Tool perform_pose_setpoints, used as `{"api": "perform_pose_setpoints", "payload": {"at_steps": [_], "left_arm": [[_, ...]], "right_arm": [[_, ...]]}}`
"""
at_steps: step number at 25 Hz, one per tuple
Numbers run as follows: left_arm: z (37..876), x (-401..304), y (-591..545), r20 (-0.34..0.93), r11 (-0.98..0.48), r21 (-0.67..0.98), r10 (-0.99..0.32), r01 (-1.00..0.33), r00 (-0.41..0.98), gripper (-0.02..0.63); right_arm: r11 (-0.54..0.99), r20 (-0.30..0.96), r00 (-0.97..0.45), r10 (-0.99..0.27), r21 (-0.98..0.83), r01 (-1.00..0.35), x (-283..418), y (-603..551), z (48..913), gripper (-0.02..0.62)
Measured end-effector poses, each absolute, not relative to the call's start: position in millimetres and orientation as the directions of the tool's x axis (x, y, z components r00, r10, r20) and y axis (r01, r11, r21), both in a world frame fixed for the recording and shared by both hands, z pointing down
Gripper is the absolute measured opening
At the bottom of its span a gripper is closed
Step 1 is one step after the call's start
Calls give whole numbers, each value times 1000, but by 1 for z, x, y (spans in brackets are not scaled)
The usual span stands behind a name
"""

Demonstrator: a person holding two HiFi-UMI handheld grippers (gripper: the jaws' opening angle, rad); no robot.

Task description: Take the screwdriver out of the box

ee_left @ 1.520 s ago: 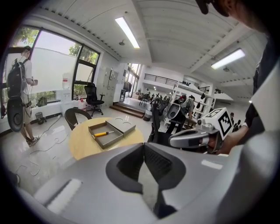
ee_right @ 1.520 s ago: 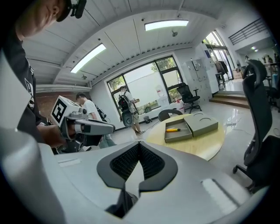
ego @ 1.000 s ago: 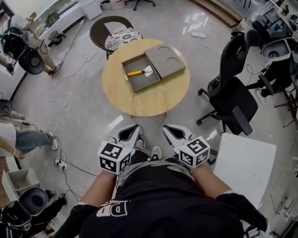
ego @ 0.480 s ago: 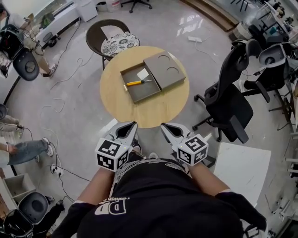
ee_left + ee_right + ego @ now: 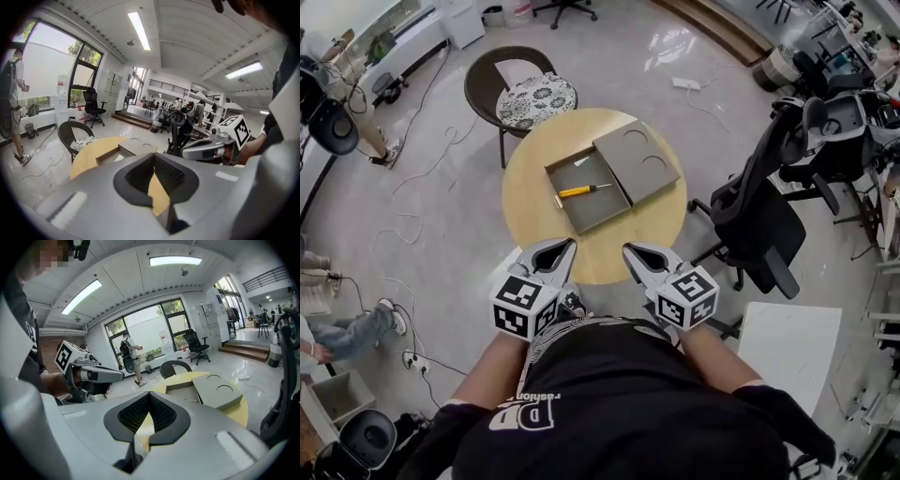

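Note:
A yellow-handled screwdriver (image 5: 574, 192) lies inside an open grey box (image 5: 602, 212) on a round wooden table (image 5: 534, 208). The box's lid (image 5: 637, 161), with two round recesses, rests against the box's right side. My left gripper (image 5: 565, 246) and right gripper (image 5: 630, 249) are side by side at the table's near edge, both shut and empty, well short of the box. In the left gripper view the shut jaws (image 5: 153, 161) point at the box (image 5: 111, 153). The right gripper view shows its shut jaws (image 5: 149, 401) below the box (image 5: 183, 391) and lid (image 5: 218, 392).
A dark chair with a patterned cushion (image 5: 530, 94) stands behind the table. Black office chairs (image 5: 759, 220) crowd the right side, and a white tabletop (image 5: 787, 337) is at the near right. Cables run over the floor on the left, where a person (image 5: 127, 352) stands by the window.
The table and box have drawn closer in the head view. Both grippers have come forward together, from over the floor to the table's near edge, still shut.

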State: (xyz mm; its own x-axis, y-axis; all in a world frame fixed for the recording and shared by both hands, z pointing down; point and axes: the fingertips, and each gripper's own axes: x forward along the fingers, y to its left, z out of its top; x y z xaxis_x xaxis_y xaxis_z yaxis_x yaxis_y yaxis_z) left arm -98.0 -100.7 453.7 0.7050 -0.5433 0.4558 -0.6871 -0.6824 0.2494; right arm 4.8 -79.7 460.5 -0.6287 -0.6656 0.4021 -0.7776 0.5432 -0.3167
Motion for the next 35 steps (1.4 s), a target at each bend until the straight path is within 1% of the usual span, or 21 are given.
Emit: {"api": "perform_pose_setpoints", "payload": {"at_steps": [11, 19, 22, 35], "left_arm": [[460, -106, -157, 447, -769, 241, -453, -592, 771, 58], [468, -108, -174, 448, -788, 251, -419, -562, 789, 58], [466, -107, -183, 443, -787, 243, -431, -568, 786, 58], [459, -108, -205, 438, -673, 232, -573, -703, 693, 58]], "right_arm": [[448, 412, -537, -737, -297, -843, -7, -126, 466, 2], [419, 434, -522, -734, -317, -851, -12, -137, 474, 0], [424, 435, -529, -729, -319, -847, -11, -147, 473, 1], [554, 435, -631, -642, -305, -774, 3, -177, 468, 0]]}}
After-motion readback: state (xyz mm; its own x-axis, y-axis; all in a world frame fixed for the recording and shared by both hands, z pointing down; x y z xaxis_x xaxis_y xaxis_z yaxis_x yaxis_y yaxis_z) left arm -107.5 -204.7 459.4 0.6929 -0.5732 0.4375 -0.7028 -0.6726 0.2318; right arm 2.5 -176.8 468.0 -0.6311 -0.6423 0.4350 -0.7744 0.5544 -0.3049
